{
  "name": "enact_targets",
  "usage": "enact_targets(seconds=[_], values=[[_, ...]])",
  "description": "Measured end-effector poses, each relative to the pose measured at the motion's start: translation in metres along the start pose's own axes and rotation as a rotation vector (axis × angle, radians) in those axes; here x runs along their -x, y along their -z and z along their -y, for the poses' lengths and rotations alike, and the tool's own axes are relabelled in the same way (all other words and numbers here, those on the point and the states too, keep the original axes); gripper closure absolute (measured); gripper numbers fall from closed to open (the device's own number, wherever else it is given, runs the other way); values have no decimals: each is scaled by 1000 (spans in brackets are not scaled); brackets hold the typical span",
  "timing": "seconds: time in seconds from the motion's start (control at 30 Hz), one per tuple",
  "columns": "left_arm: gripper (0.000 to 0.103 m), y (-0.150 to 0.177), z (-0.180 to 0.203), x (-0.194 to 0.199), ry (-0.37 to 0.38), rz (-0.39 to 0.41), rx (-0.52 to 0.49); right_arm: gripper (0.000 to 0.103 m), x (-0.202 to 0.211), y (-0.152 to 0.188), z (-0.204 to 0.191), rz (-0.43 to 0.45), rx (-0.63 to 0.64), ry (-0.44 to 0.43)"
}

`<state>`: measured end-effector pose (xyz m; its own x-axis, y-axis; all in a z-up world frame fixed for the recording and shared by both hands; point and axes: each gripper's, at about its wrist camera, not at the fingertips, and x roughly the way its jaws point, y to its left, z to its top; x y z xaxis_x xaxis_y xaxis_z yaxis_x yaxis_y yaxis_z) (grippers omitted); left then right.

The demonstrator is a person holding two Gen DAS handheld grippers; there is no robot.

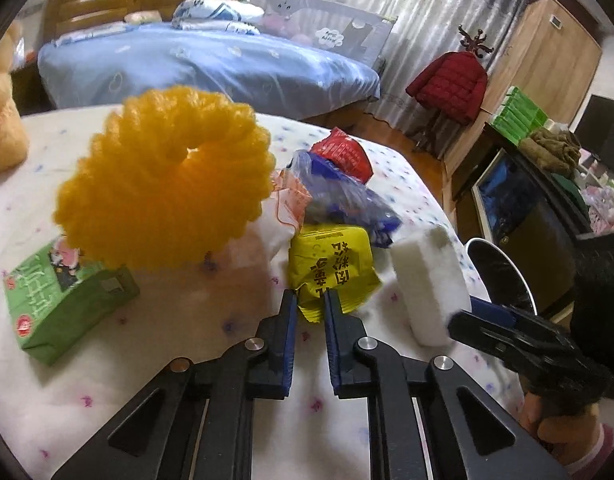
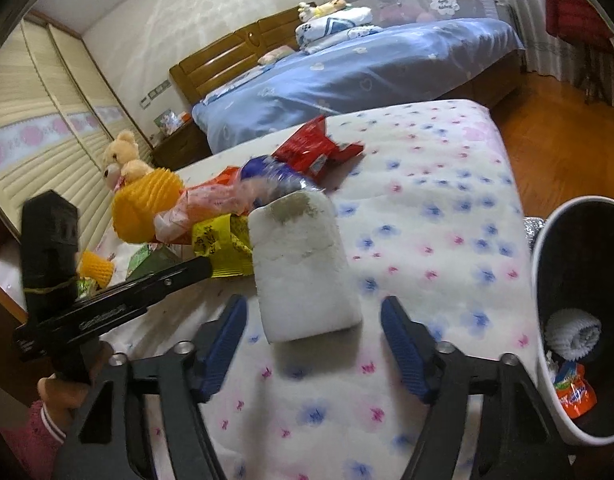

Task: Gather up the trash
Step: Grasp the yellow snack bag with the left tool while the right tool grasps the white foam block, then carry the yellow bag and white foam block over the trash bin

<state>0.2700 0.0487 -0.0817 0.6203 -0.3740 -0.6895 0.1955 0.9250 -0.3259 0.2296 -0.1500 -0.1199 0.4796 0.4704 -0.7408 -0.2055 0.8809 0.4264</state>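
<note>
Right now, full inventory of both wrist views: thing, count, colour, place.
Foam net ring: 1, orange-yellow, left on the floral mattress.
Crinkly snack wrapper: 1, yellow, centre, lower edge between the left fingers.
White foam block: 1, white with a dirty top, upright ahead of the right gripper.
Clear plastic bag: 1, blue print, behind the yellow wrapper.
Red wrapper: 1, red, far end of the pile.
Green carton: 1, green, lying left.
Trash bin: 1, white rim, dark inside, beside the mattress, some litter inside.
Teddy bear: 1, tan, far left.
Left gripper: shut on the wrapper.
Right gripper: open, straddling the block.
</note>
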Motion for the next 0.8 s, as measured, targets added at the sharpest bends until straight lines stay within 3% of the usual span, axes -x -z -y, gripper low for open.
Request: enact_targets(seconds=[0.07, 0.2, 0.8], values=[[97, 5, 1, 4, -2, 7, -13, 53, -7, 0, -4, -20, 13, 7], [97, 18, 3, 13, -8, 15, -26, 58, -4, 3, -11, -5, 46, 34], [97, 39, 55, 30, 81, 6, -105, 59, 67, 24, 26, 95, -54, 123]])
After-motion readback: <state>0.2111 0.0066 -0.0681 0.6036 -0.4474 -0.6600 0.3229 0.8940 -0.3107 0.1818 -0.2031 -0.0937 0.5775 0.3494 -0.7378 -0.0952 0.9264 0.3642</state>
